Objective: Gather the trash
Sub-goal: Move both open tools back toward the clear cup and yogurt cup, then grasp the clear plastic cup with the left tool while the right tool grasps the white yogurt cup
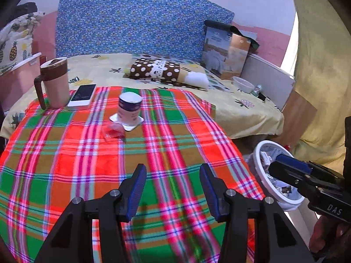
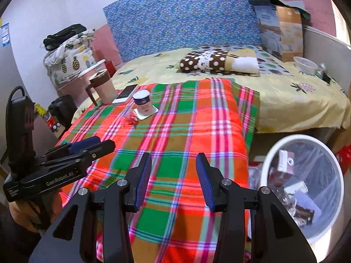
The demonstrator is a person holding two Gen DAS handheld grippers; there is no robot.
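An upturned white cup with a dark blue band (image 1: pixel 129 109) (image 2: pixel 143 104) stands on a flat white lid on the plaid cloth. A crumpled red wrapper (image 1: pixel 114 131) (image 2: pixel 131 118) lies just in front of it. My left gripper (image 1: pixel 173 171) hovers open over the near part of the cloth, nothing between its fingers; from the right wrist view it (image 2: pixel 103 143) shows side-on at the left. My right gripper (image 2: pixel 174 160) is also open and empty above the cloth's right half, beside the white-rimmed trash bin (image 2: pixel 302 137) (image 1: pixel 256 164), which holds several pieces of rubbish.
A pink mug with a brown lid (image 1: pixel 54 83) and a white phone (image 1: pixel 82 95) sit at the cloth's far left corner. Behind, on the yellow bedsheet, lie a polka-dot pillow (image 1: pixel 155 70), a white bowl (image 1: pixel 242 84) and a printed box (image 1: pixel 226 52). A hand grips the right gripper's handle.
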